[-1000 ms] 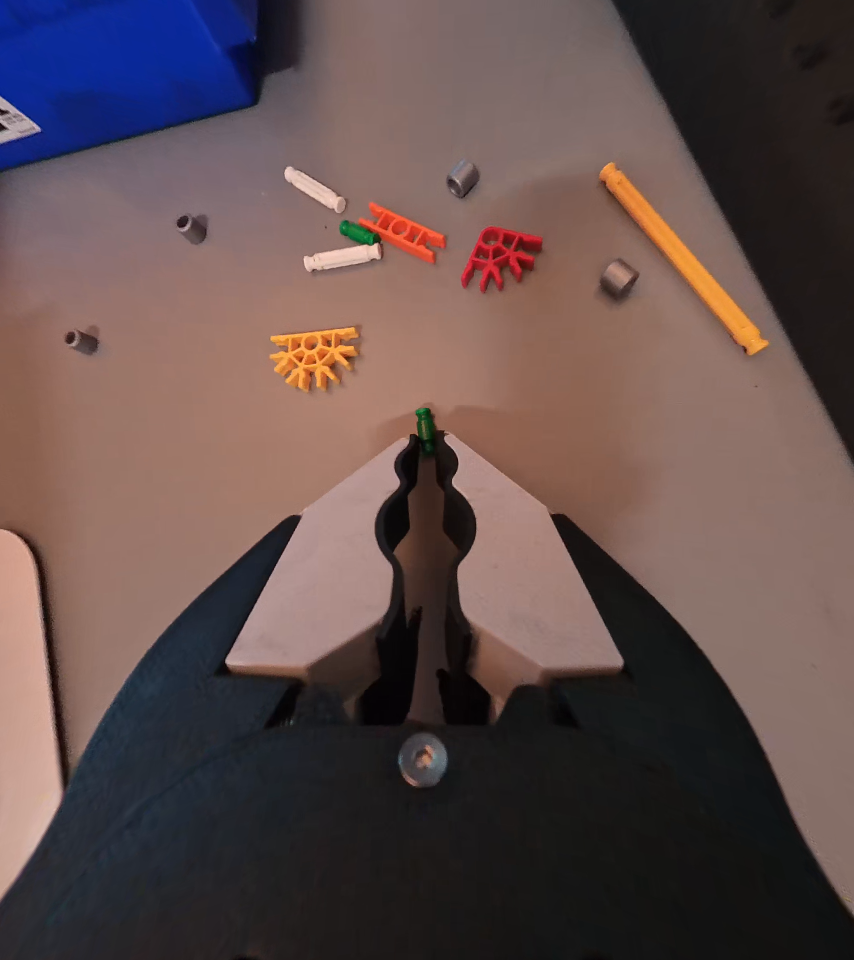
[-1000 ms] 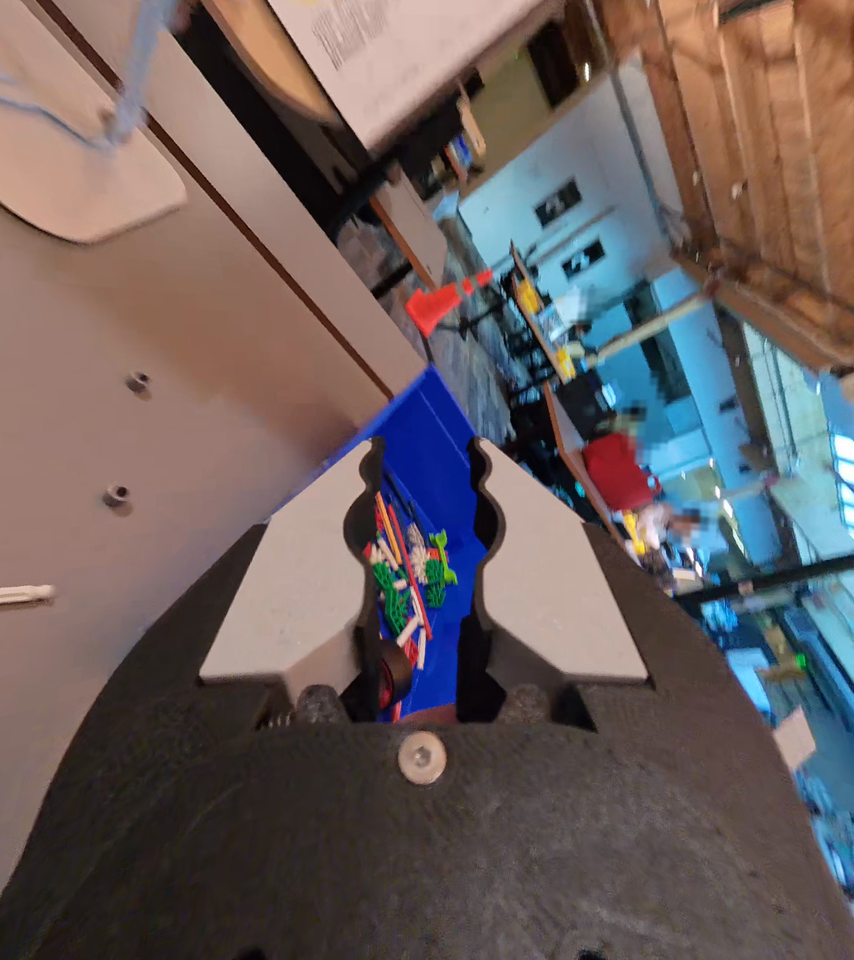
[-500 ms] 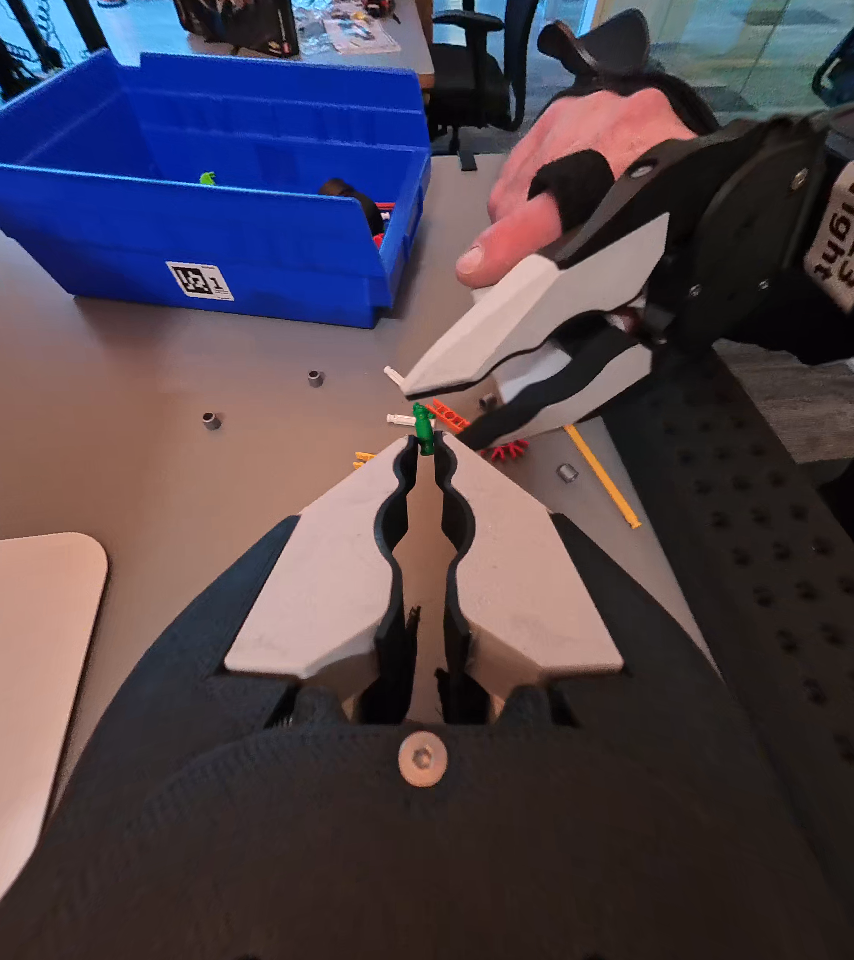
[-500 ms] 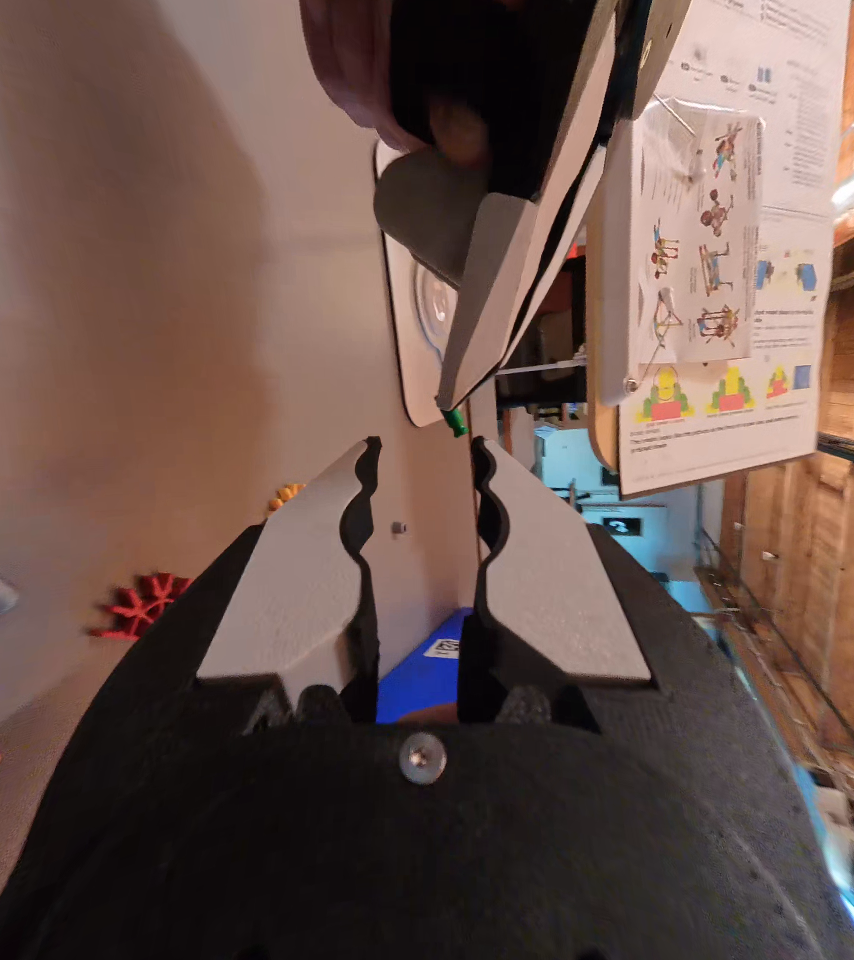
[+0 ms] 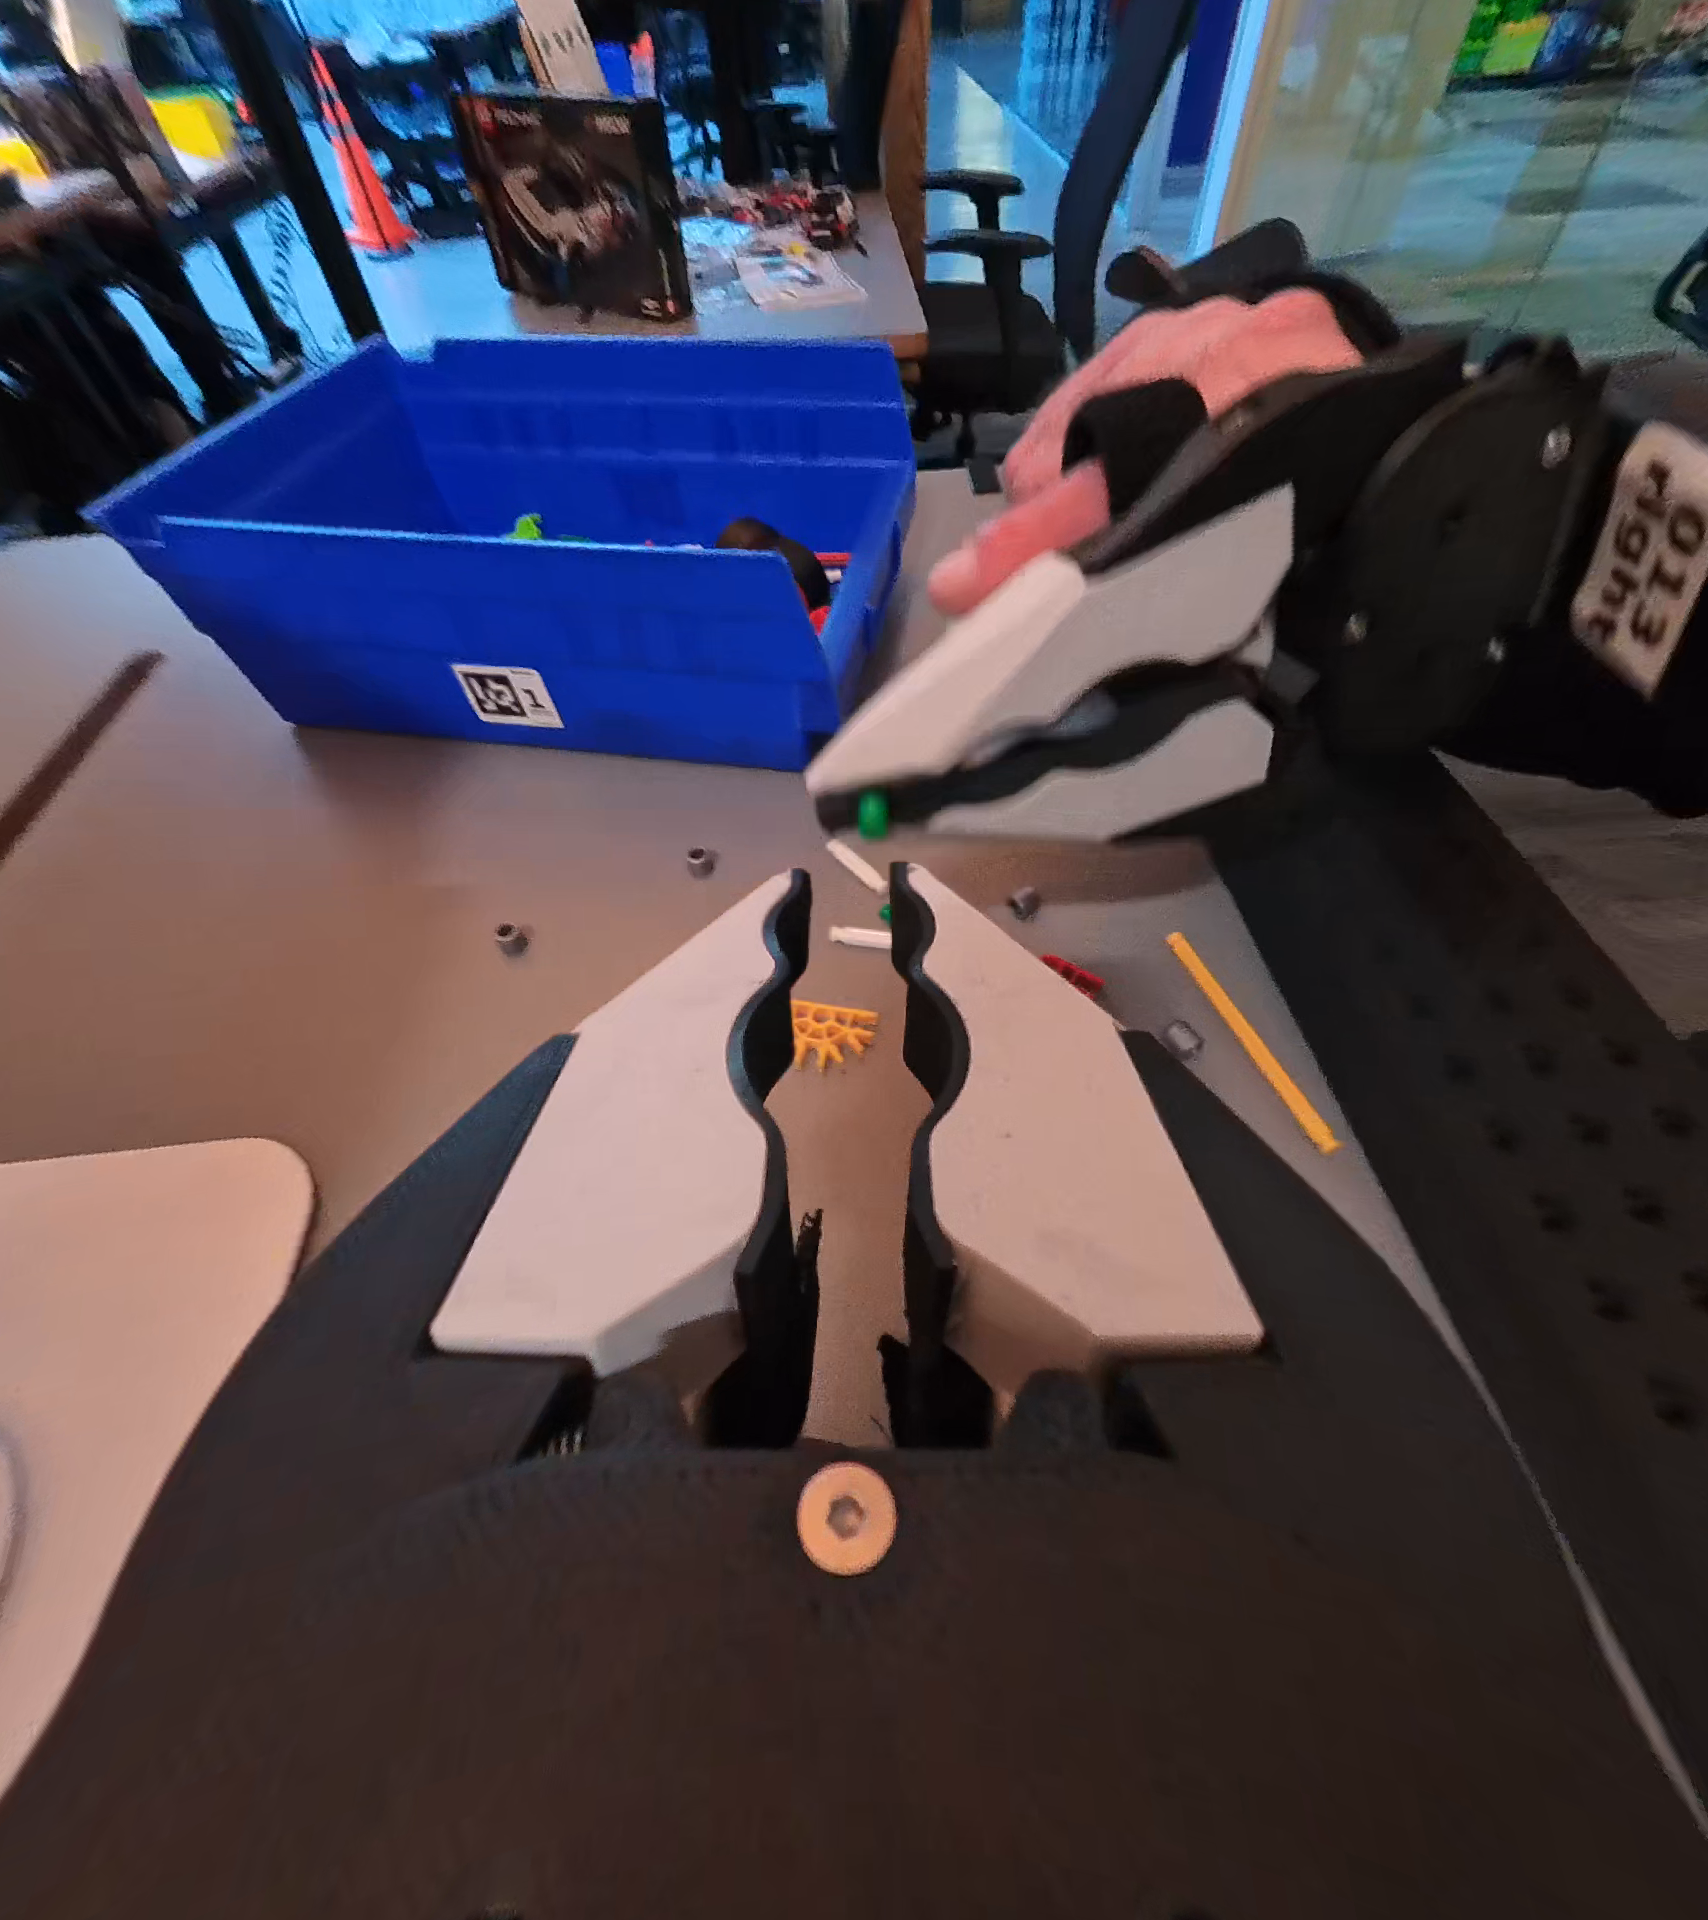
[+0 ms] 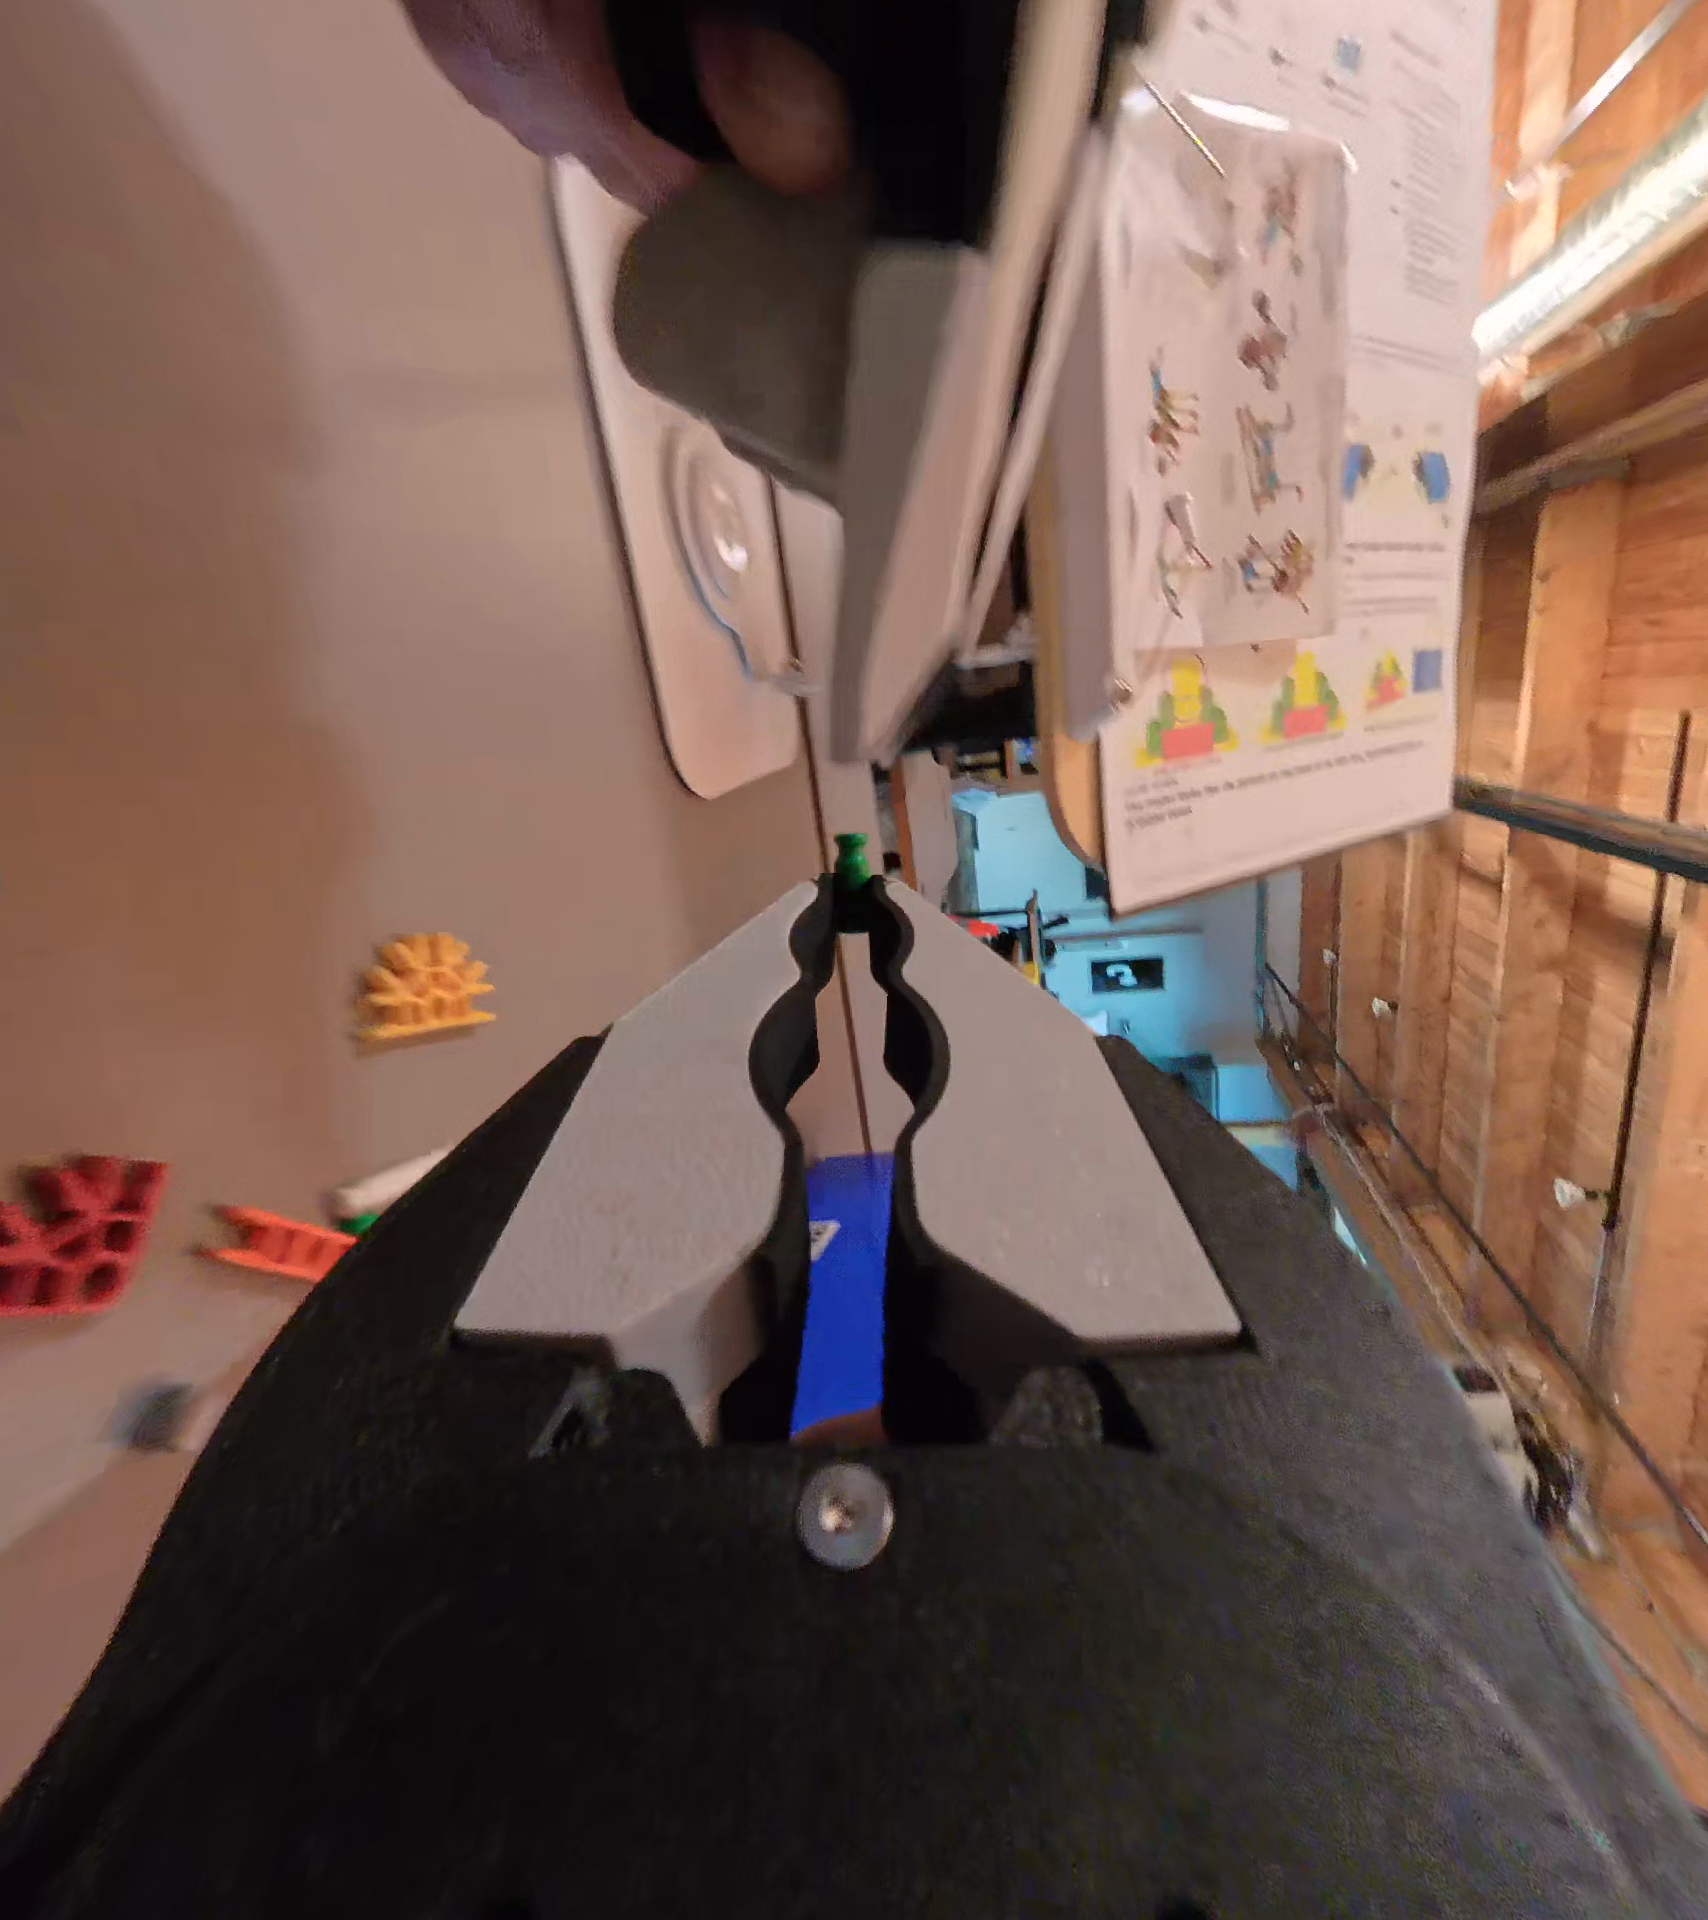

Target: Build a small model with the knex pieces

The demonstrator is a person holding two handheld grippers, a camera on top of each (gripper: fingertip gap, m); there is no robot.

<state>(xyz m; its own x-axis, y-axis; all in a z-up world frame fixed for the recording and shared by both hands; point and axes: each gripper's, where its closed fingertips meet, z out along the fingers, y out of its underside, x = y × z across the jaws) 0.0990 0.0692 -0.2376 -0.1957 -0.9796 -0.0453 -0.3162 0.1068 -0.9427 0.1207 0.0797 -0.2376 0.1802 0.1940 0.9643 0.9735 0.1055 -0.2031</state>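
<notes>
My right gripper (image 6: 850,896) is shut on a small green rod (image 6: 850,868) that sticks out past its tips. In the left wrist view the right gripper (image 5: 834,808) comes in from the right, held by a hand, with the green rod (image 5: 869,811) in its tips. My left gripper (image 5: 847,883) is open and empty, its tips just below the right gripper's tips, above the grey table (image 5: 258,935). In the right wrist view the left gripper (image 6: 855,743) hangs just above the rod, apart from it.
On the table lie a yellow fan connector (image 5: 832,1034), a red connector (image 6: 50,1236), an orange connector (image 6: 278,1242), white rods (image 5: 858,935), a long yellow rod (image 5: 1250,1039) and grey spacers (image 5: 512,938). A blue bin (image 5: 538,644) stands behind; a white board (image 5: 81,1226) at left. Both grippers' tips are close together, under 4 cm apart. It is some 11 cm from my right tips to the yellow fan connector (image 5: 832,1034). It is also in sight in the right wrist view (image 6: 417,979).
The green rod went from my left gripper to my right. The right gripper closed on it; the left gripper opened and let go. Both grippers lifted above the table.
</notes>
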